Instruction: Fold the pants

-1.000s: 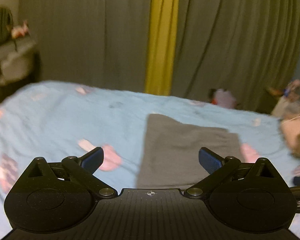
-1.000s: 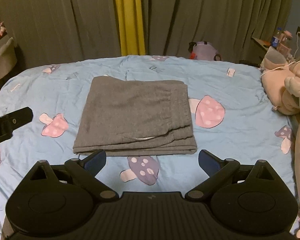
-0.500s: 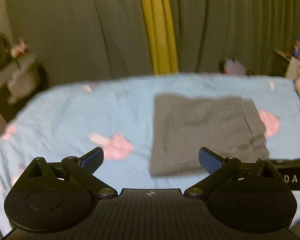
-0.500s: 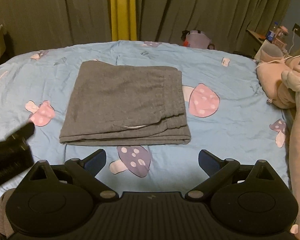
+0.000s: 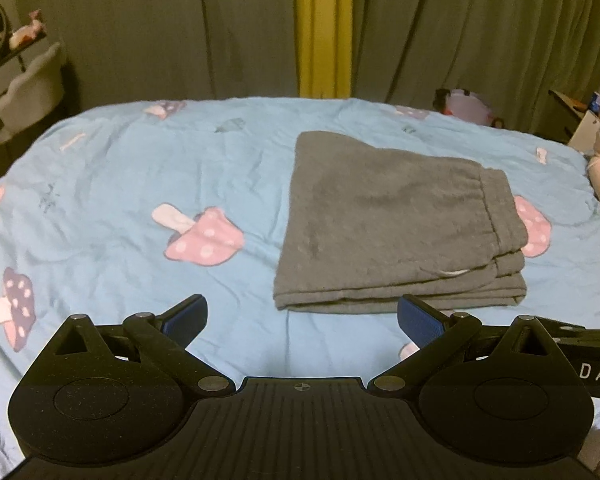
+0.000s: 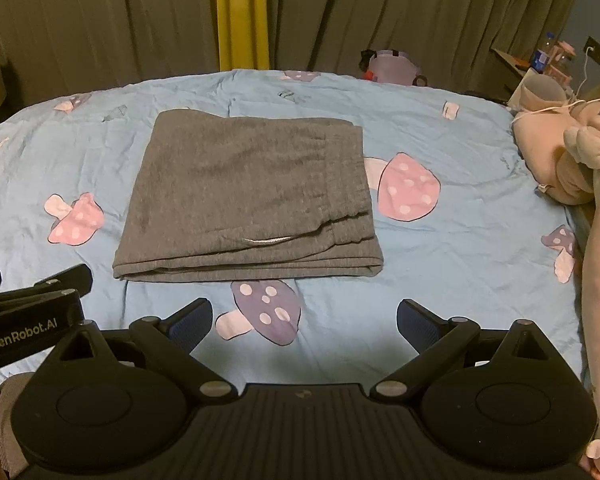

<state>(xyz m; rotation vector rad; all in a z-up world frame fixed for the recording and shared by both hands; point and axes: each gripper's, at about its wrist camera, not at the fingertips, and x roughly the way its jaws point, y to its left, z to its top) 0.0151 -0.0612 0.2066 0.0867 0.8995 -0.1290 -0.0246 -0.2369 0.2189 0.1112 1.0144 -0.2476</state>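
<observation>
The grey pants lie folded in a flat rectangle on the blue mushroom-print bedspread; they also show in the right wrist view, with a white drawstring peeking out near the front. My left gripper is open and empty, held above the bed just in front of the pants' near left corner. My right gripper is open and empty, back from the pants' near edge. The left gripper's body shows at the left of the right wrist view.
Dark curtains with a yellow strip hang behind the bed. Plush toys and a pillow lie at the right edge. A nightstand with bottles stands at the far right. A shelf with a chair is at the far left.
Both grippers have drawn back toward the near edge of the bed. The left wrist view has swung right and steadied, now facing the pants. The pants have not moved.
</observation>
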